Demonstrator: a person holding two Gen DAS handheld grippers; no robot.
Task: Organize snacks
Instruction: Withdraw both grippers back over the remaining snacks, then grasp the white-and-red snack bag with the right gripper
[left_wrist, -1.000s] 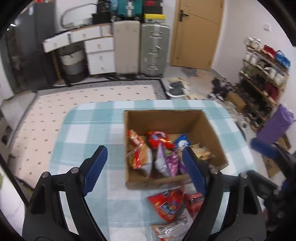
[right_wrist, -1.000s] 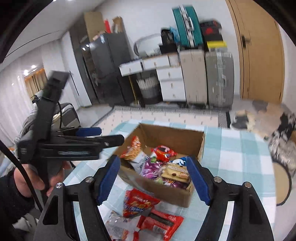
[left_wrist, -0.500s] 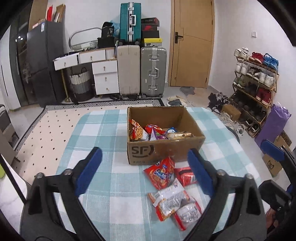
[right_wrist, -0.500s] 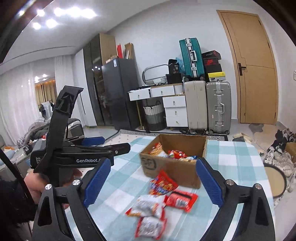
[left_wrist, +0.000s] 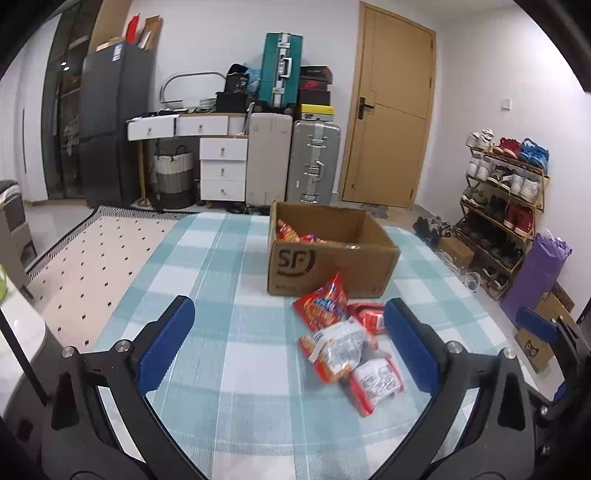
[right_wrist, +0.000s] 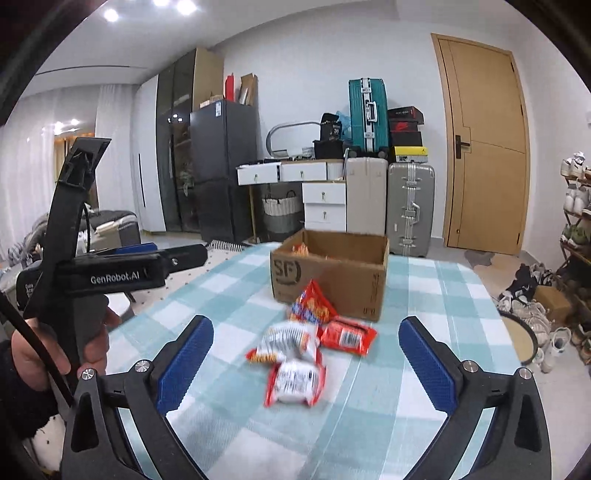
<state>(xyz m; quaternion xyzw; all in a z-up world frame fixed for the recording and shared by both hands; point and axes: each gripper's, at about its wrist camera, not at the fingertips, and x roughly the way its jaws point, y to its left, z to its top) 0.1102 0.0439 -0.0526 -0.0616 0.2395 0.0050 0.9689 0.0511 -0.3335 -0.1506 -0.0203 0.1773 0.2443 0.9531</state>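
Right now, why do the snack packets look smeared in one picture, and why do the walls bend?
Right wrist view: the loose snack packets are motion-blurred, while the cardboard box behind stays fairly sharp; ceiling lights glare at the top. Left wrist view: the packets are crisper. Both views: fisheye lenses bow the door and darken the corners.

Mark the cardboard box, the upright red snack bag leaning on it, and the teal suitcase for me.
cardboard box (left_wrist: 332, 267): left wrist view, front wall.
upright red snack bag (left_wrist: 322, 304): left wrist view, printed front.
teal suitcase (right_wrist: 368, 112): right wrist view, front shell.
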